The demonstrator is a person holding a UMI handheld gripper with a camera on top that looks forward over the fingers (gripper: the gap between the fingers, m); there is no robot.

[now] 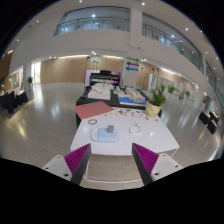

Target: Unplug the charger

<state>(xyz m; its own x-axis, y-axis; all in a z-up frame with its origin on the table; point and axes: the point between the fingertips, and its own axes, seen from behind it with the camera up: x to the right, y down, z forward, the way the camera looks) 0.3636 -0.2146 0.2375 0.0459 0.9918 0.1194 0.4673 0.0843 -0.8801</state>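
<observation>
Two pink-padded fingers (78, 157) spread wide, gripper (112, 160) level, gripping nothing, just short of the white table (115, 140); charger somewhere on that table, too small to tell.

no text, label, brand or number can be read. a standing banner (131, 70) far beyond the white tabletop (120, 140) bears print, and so does a dark display (103, 78) beside it, but both are too small to make out.
</observation>
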